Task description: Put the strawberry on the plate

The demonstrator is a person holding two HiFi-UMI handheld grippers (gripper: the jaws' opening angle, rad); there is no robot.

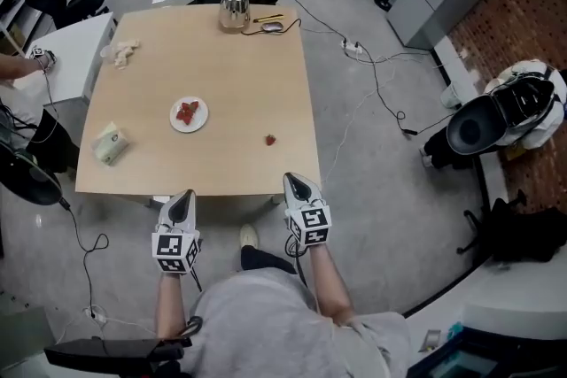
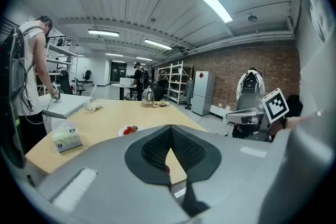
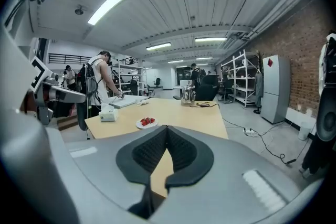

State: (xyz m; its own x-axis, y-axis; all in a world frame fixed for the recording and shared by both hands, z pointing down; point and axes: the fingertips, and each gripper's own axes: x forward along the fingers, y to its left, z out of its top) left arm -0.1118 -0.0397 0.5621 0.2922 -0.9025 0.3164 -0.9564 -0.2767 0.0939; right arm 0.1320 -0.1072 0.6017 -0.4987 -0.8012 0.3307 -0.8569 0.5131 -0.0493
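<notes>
A white plate (image 1: 189, 114) holding a few strawberries sits on the tan table (image 1: 230, 66), left of centre. One loose strawberry (image 1: 270, 139) lies on the table to the plate's right, nearer the front edge. Both grippers hover just off the front edge, below the table in the head view. My left gripper (image 1: 183, 196) is shut and empty, in line with the plate. My right gripper (image 1: 295, 181) is also shut and empty, a short way in front of the loose strawberry. The plate (image 2: 128, 130) shows beyond the left gripper (image 2: 170, 128), and the plate (image 3: 147, 123) beyond the right gripper (image 3: 167, 128).
A tissue pack (image 1: 110, 142) lies at the table's left front. A metal kettle (image 1: 234, 9) and small items stand at the far edge, with a crumpled white thing (image 1: 124, 53) at the far left. A person (image 3: 100, 81) stands by a white side table (image 1: 71, 49). Cables run over the floor to the right.
</notes>
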